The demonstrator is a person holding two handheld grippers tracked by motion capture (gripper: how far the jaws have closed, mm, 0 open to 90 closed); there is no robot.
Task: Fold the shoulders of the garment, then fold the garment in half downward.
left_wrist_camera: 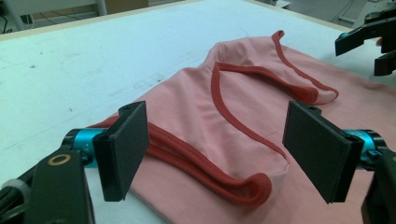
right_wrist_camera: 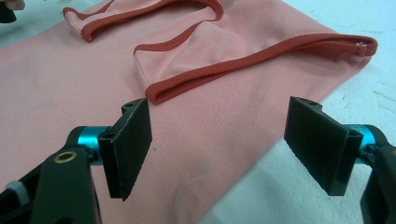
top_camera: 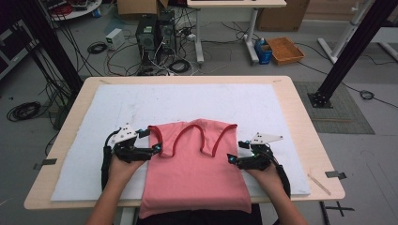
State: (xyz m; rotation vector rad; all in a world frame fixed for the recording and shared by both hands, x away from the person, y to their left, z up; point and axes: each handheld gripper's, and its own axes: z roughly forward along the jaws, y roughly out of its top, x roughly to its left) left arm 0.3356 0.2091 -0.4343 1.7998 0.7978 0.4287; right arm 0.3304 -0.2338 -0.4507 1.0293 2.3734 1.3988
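Left gripper [top_camera: 156, 149], jaws spread, sits at the pink red-trimmed cotton tank top's [top_camera: 195, 166] left edge; right gripper [top_camera: 231, 159], also spread, at its right. Left gripper view: folded strap [left_wrist_camera: 205, 172] lies between unpressed pads

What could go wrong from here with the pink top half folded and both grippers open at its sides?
The left gripper has its jaws wide around the red-trimmed edge of the pink top; closing could catch just the trim and drag the fold askew. The folded-down straps lie loose and may flop open if the cloth is pulled. The top's lower hem hangs over the near edge of the table, so a tug from the right gripper might slide it off.
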